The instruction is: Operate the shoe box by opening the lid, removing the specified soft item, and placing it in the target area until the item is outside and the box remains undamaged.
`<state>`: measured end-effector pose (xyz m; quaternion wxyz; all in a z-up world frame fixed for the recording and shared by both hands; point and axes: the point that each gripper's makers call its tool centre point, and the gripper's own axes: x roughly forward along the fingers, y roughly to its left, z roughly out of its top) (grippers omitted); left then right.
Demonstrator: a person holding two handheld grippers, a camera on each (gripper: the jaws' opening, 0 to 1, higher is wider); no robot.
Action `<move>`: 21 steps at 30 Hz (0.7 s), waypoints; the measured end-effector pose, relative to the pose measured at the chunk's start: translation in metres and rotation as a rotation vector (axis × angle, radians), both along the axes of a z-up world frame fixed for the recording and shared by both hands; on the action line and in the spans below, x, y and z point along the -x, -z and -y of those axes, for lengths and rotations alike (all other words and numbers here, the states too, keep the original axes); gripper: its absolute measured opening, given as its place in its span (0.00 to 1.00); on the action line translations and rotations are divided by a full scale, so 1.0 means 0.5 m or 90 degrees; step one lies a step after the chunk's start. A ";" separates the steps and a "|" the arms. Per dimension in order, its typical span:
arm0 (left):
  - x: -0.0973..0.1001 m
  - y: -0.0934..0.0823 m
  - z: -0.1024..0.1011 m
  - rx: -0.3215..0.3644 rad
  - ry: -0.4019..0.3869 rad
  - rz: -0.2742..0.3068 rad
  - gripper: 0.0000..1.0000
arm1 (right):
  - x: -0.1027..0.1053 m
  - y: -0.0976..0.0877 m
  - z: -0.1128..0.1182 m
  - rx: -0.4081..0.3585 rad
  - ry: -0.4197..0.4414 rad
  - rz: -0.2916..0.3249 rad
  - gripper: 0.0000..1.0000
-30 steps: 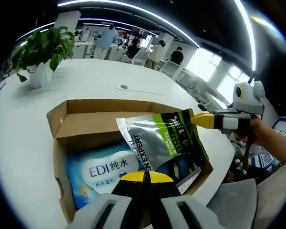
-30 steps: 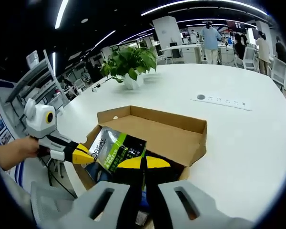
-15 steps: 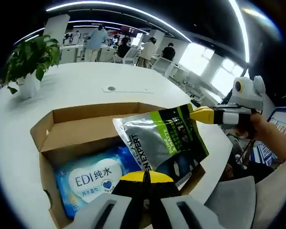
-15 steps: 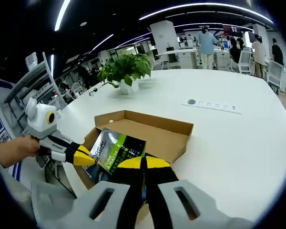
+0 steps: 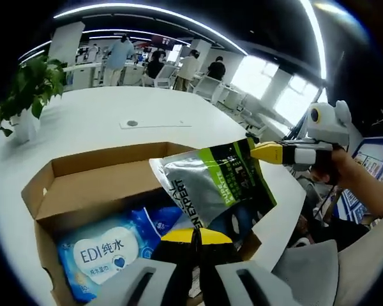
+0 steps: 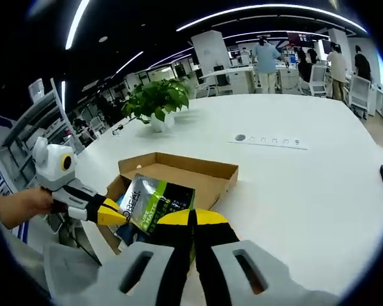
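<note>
Above the open shoe box (image 5: pixel 108 191), mid-frame, the left gripper (image 5: pixel 193 234) and right gripper (image 5: pixel 263 152) each pinch the silver-green pouch (image 5: pixel 214 185) tight.

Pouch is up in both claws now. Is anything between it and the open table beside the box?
Nothing visible. The pouch hangs above the box, pinched by the left claw and right claw. The white table beyond the box rim looks bare up to the power strip farther off.
</note>
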<state>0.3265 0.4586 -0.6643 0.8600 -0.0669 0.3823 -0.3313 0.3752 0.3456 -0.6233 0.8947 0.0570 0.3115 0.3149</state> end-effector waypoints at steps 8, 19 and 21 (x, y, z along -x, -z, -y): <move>-0.006 -0.002 0.040 -0.003 0.015 0.003 0.00 | -0.002 -0.007 0.041 -0.003 0.017 0.002 0.00; -0.011 0.001 0.114 -0.015 0.049 0.006 0.00 | -0.010 -0.009 0.113 -0.006 0.055 0.000 0.00; -0.013 0.002 0.125 -0.017 0.055 0.007 0.00 | -0.013 -0.006 0.130 -0.005 0.064 -0.002 0.00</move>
